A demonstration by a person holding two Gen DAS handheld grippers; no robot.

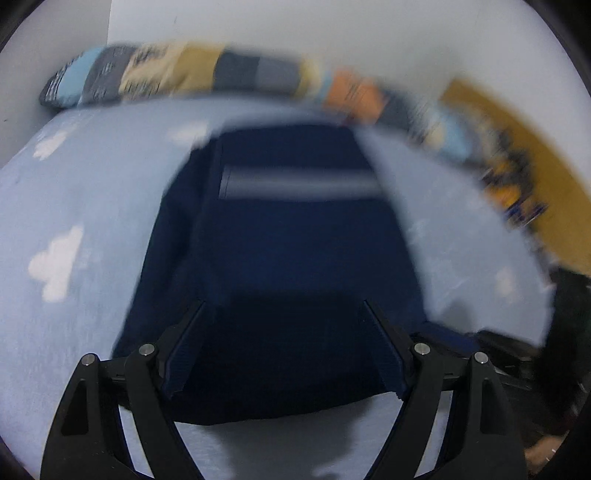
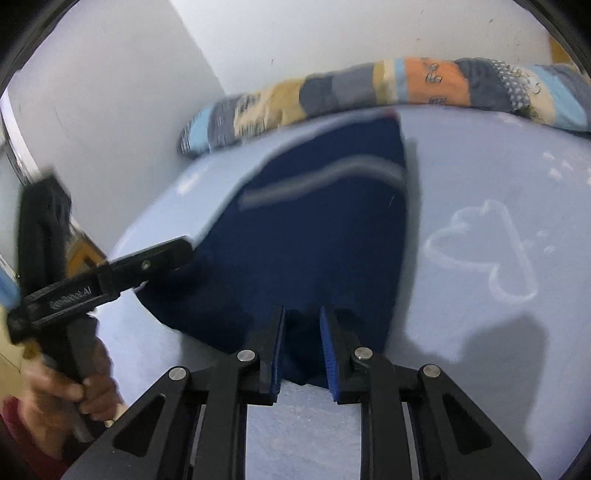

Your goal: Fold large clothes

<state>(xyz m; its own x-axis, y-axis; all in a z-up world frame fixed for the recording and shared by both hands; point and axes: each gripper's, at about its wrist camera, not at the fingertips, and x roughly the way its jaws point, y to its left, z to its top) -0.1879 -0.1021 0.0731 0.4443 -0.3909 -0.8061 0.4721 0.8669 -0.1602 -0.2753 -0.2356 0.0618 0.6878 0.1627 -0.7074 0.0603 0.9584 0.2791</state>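
Observation:
A dark navy garment (image 1: 291,251) with a grey stripe lies folded into a long shape on the light blue bed sheet (image 1: 74,206). It also shows in the right wrist view (image 2: 317,243). My left gripper (image 1: 282,306) is open, its fingers spread over the garment's near end. It shows from the side in the right wrist view (image 2: 181,251), at the garment's left edge. My right gripper (image 2: 302,314) has its jaws narrowly apart with the garment's near end bunched between them.
A long patchwork pillow (image 2: 406,86) lies along the far edge of the bed against the white wall (image 2: 295,33). A wooden headboard (image 1: 517,147) is at the right. The sheet (image 2: 480,240) has cloud prints. My hand (image 2: 81,387) holds the left gripper's handle.

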